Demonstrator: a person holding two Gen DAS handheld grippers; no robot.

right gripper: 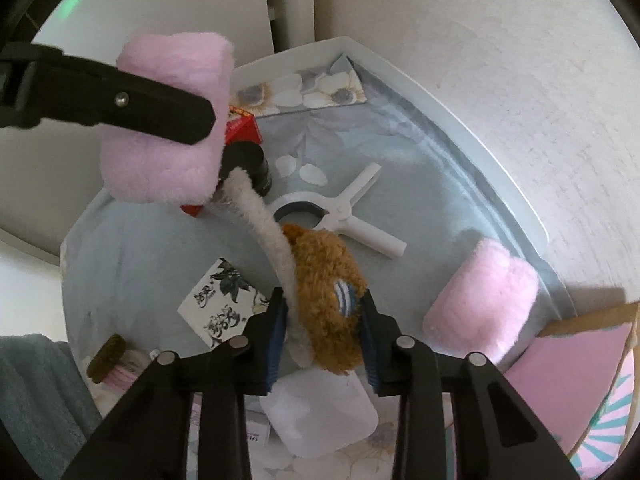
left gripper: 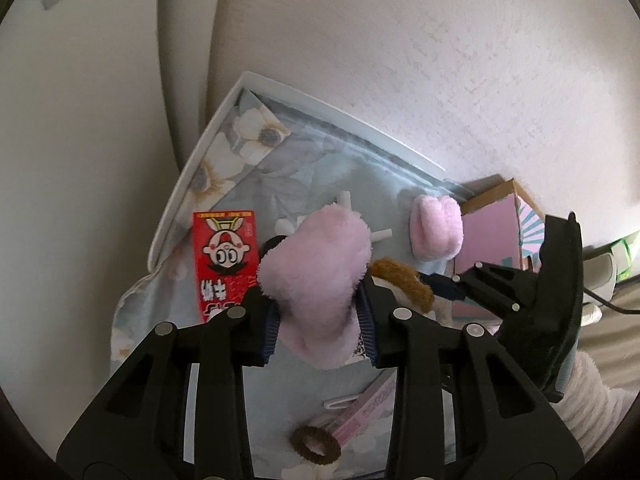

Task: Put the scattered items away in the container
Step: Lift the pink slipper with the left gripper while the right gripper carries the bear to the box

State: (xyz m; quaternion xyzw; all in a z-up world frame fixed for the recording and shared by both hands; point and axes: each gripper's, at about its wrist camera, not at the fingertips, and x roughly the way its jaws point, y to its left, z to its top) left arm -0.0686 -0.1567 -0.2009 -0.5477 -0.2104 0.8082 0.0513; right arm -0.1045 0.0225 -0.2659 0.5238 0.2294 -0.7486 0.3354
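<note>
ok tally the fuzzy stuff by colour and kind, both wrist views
Pink plush pads: 2 (one in the left jaws, one lying loose)
Brown plush piece: 1 (in the right jaws)
Brown hair tie: 1
White fuzzy band: 1
Total: 5
</note>
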